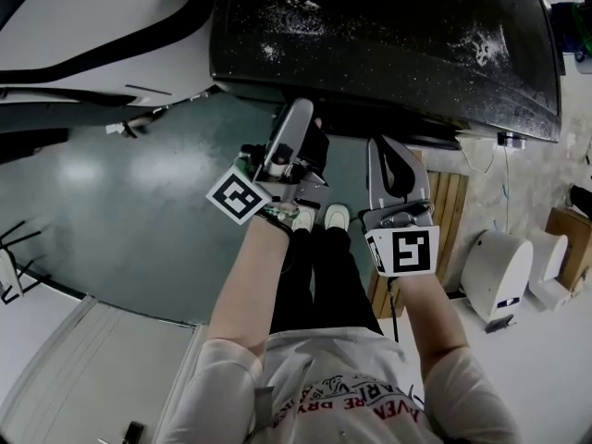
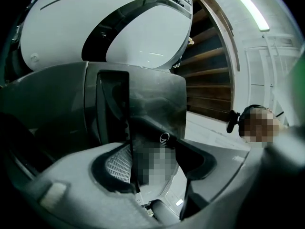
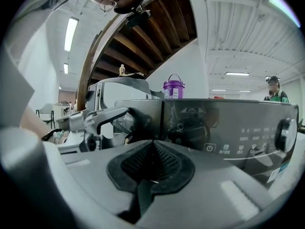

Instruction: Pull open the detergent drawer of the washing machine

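Note:
The washing machine has a black, dusty top and fills the top of the head view. In the right gripper view its dark control panel carries a knob, and the detergent drawer front sits at the panel's left end. My left gripper reaches up to that front. In the left gripper view the dark drawer panel stands between the jaws of the left gripper, and both pads lie against it. My right gripper hovers beside it at the panel, and in its own view the right gripper has its pads together with nothing between them.
A purple tub stands on the machine's top. A white rounded appliance is to the left of the machine. Wooden slats and a white device are on the floor at the right. A person stands far off.

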A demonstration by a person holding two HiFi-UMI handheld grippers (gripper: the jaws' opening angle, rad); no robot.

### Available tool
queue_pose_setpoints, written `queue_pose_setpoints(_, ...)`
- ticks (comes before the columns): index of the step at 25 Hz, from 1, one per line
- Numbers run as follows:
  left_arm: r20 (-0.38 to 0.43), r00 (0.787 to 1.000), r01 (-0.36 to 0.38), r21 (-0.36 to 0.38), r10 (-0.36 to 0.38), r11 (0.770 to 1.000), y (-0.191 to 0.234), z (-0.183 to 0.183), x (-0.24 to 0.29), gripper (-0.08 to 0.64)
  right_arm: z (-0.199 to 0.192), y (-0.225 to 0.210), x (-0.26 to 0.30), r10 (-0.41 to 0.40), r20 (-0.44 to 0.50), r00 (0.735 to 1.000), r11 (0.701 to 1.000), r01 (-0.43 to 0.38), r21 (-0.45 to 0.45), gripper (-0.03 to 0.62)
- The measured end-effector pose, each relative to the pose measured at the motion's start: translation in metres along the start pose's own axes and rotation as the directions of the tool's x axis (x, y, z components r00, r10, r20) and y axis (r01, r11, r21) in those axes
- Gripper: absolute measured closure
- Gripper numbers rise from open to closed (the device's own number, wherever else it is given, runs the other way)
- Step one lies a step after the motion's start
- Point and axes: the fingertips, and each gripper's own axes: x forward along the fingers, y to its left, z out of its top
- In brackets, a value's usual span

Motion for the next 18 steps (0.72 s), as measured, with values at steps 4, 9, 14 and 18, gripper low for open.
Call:
queue_pose_setpoints(4, 0.001, 1.000, 0.016, 0.021, -0.016, 1.000, -0.009, -0.007, -0.020, 0.296, -0.002, -0.004, -0.002, -0.017, -0.005, 1.000, 1.000, 0.017, -0.001, 0.592)
queue_pose_setpoints(9, -0.007, 1.000, 0.008, 0.017, -0.008, 1.000, -0.012, -0.011, -0.027, 0.290, -0.003, 0.001, -0.012, -0.038, -0.007, 0.999, 0.999, 0.038, 0.001, 0.592)
queue_pose_setpoints(14, -0.025, 1.000, 0.006, 0.029, -0.006, 1.000, -0.018, -0.015, -0.039, 0.288, -0.005, 0.011, -0.024, -0.050, -0.008, 0.999, 0.999, 0.050, 0.001, 0.592)
queue_pose_setpoints(18, -0.021, 1.000, 0.005, 0.023, -0.004, 1.000, -0.021, -0.018, -0.047, 0.288, -0.008, 0.021, -0.035, -0.048, -0.019, 0.999, 0.999, 0.048, 0.015, 0.592)
